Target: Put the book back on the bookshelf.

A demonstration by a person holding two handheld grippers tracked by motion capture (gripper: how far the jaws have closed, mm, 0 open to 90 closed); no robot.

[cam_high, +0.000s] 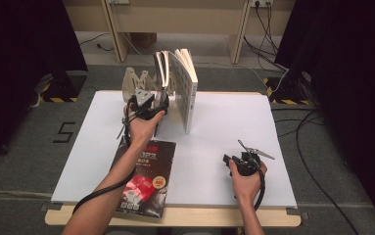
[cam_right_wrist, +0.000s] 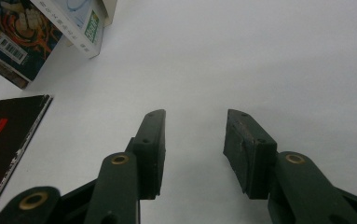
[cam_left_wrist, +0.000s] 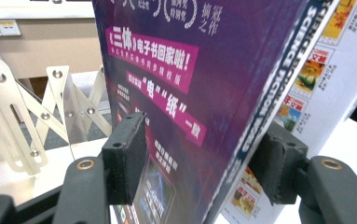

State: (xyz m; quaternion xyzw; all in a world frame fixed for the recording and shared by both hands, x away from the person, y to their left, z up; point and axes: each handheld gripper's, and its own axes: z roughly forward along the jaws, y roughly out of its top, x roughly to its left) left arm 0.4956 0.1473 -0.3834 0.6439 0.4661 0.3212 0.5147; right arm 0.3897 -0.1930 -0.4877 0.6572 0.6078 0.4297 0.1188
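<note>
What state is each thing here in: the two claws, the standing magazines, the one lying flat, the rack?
Left claw: open, jaws either side of the purple magazine, left pad clear of it.
Right claw: open, nothing between its jaws.
Purple magazine: upright, closed.
White magazine: upright, slightly fanned.
Dark magazine: flat, closed.
Wooden rack: upright behind the magazines.

Black magazine flat on table

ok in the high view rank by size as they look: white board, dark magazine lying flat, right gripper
1. white board
2. dark magazine
3. right gripper, clearly the smallest

All sit at a similar distance, so the order looks safe.
</note>
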